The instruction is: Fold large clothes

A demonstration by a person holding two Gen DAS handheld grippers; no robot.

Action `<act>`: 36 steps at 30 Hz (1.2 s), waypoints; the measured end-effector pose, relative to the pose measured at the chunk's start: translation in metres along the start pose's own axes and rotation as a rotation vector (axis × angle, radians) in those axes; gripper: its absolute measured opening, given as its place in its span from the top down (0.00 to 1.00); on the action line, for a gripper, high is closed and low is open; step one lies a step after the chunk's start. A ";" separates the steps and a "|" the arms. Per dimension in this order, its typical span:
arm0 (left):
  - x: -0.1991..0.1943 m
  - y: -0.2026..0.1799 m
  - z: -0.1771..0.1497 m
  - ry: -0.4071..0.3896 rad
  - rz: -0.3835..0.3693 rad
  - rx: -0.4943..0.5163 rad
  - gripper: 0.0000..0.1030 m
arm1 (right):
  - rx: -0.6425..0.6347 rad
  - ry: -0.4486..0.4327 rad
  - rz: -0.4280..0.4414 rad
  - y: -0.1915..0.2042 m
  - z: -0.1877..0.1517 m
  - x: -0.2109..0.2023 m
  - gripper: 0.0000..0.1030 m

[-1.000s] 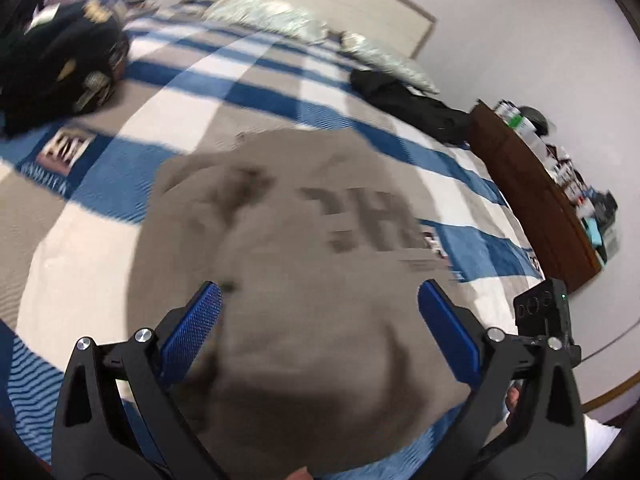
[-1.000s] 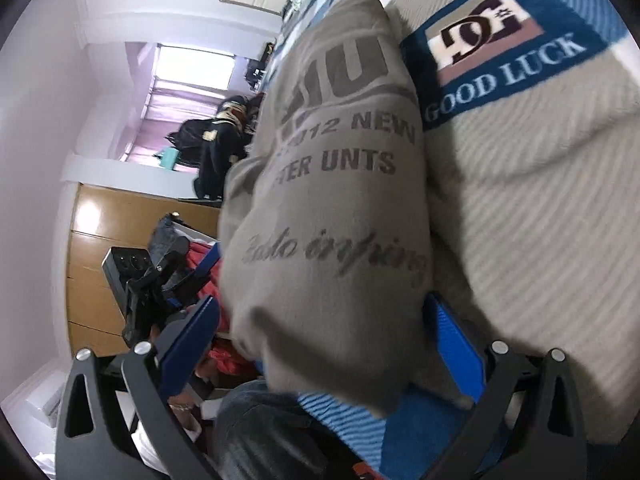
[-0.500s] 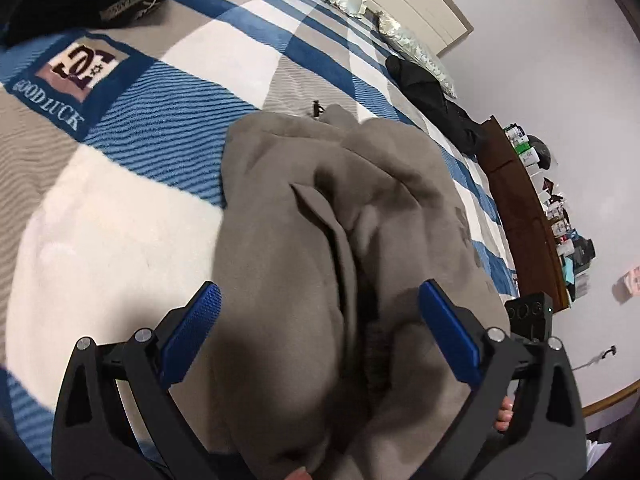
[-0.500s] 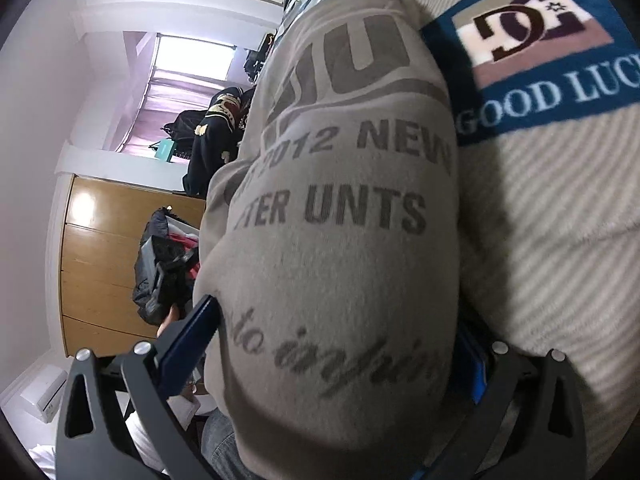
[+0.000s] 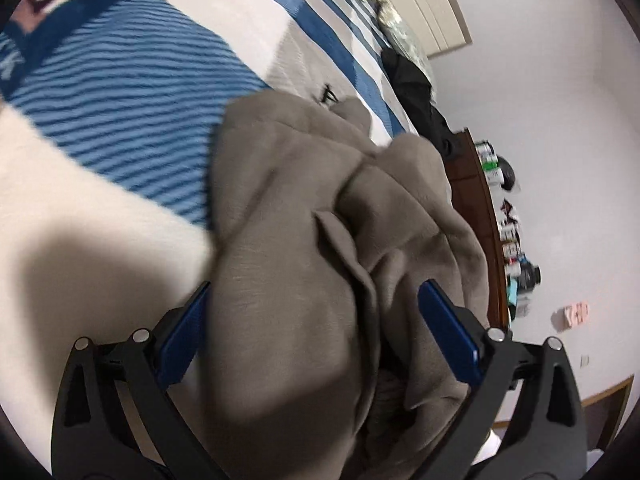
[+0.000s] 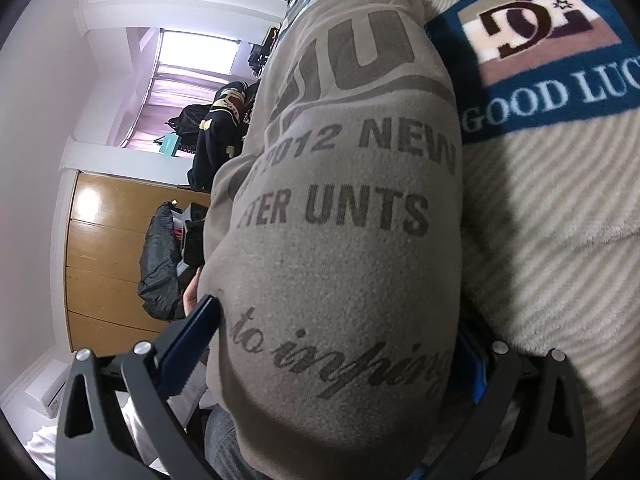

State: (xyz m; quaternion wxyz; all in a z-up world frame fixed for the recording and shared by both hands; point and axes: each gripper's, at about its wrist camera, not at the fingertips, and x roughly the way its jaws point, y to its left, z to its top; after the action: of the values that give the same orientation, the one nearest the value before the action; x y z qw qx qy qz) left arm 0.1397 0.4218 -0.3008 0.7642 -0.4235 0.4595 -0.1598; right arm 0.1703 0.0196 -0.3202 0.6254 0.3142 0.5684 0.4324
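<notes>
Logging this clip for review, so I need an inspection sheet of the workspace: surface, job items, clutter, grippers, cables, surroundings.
Surface: bed blanket, blue, white and beige stripes.
Job's things: grey-brown sweatshirt, bunched, printed side towards the right wrist camera.
Clutter: black garment near the headboard; dark jacket further off.
Grippers: left gripper and right gripper jaws wide, sweatshirt bulk between them.
Cables: nothing seen.
Surroundings: wooden shelf with small items, wardrobe, window.

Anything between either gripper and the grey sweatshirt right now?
Nothing visible. The grey sweatshirt already bulges between the wide-spread fingers of the left gripper, and its printed side fills the span of the right gripper. It lies on the blanket; no other item intervenes.
</notes>
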 end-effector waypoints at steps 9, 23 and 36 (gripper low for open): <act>0.036 -0.024 0.010 0.051 0.025 0.037 0.07 | -0.036 0.058 -0.091 0.024 0.010 0.015 0.03; 0.021 -0.041 -0.009 -0.037 0.051 0.091 0.83 | -0.100 -0.024 -0.154 0.053 0.011 0.002 0.49; 0.004 -0.103 0.008 -0.074 0.023 0.179 0.86 | -0.185 0.055 -0.031 0.109 0.070 -0.009 0.56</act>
State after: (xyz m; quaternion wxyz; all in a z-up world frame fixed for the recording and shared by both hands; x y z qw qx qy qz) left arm 0.1634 0.3624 -0.2193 0.8173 -0.3535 0.4197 -0.1756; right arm 0.2190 0.0651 -0.2087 0.6426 0.2342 0.5480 0.4816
